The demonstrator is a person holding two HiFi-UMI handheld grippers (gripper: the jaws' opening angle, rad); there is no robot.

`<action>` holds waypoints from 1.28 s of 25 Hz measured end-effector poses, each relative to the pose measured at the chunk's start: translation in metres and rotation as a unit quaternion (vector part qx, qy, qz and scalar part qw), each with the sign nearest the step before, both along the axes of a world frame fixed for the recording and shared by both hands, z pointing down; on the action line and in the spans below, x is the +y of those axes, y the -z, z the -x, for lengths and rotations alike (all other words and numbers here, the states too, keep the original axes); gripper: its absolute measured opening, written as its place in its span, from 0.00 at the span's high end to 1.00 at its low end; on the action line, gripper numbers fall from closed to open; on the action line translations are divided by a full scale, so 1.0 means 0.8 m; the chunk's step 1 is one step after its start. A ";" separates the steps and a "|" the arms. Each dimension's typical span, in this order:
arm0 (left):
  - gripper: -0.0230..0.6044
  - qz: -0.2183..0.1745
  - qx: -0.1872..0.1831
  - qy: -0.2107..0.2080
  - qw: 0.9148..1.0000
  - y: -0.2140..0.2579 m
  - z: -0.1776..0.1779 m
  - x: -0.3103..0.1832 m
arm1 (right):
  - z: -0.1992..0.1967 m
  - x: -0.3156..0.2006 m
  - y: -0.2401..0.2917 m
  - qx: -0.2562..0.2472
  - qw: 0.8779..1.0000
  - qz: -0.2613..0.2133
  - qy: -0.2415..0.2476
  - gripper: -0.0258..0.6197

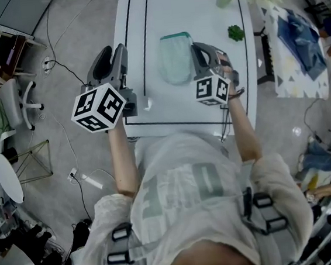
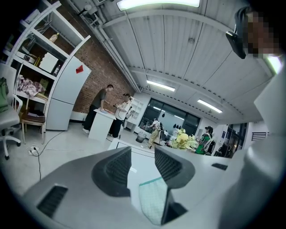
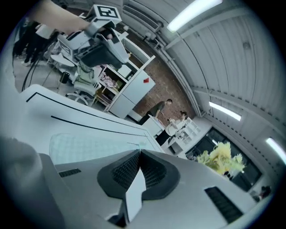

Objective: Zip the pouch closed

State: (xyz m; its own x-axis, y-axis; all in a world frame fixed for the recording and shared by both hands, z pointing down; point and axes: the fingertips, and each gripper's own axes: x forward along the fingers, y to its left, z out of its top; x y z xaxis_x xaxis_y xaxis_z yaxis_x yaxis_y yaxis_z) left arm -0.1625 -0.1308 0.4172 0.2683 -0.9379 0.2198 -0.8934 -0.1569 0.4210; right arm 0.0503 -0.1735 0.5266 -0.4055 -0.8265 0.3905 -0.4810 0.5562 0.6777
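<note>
The left gripper [image 1: 113, 53] hovers at the table's [image 1: 200, 13] near-left edge, jaws spread and empty, probably ready to steady fabric; the right gripper [image 1: 200, 50], jaws pressed together on nothing, hangs by the right edge of the pouch [image 1: 175, 60]; it lies flat, teal zip edge [image 1: 175, 37] farthest.

A brick wall [image 2: 103, 77] and tall shelving [image 2: 31, 62] stand on grey floor [image 2: 62, 147] under long ceiling strip lights [image 2: 158, 3].

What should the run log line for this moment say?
pouch: flat on table, ungripped | left claw: open, empty, left of pouch | right claw: shut, empty, by pouch's right edge
</note>
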 end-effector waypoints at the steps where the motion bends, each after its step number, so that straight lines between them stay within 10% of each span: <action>1: 0.73 0.001 0.000 -0.001 1.000 0.000 -0.001 -0.001 | -0.008 -0.004 -0.009 -0.007 1.000 0.014 -0.017 0.95; 28: 0.73 0.018 0.000 -0.021 1.000 -0.013 -0.015 -0.014 | -0.074 -0.003 -0.118 -0.131 0.947 0.220 -0.192 0.94; 32: 0.73 0.018 0.001 -0.023 1.000 -0.015 -0.016 -0.014 | -0.070 -0.004 -0.120 -0.139 0.942 0.239 -0.191 0.72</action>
State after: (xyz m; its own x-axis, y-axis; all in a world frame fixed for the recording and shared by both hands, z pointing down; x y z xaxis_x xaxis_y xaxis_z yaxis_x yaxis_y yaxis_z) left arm -0.1493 -0.1423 0.4291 0.3122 -0.9160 0.2521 -0.8846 -0.1835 0.4288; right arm 0.1064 -0.1764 0.6228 -0.2557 -0.6894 0.6778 -0.8292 0.5168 0.2128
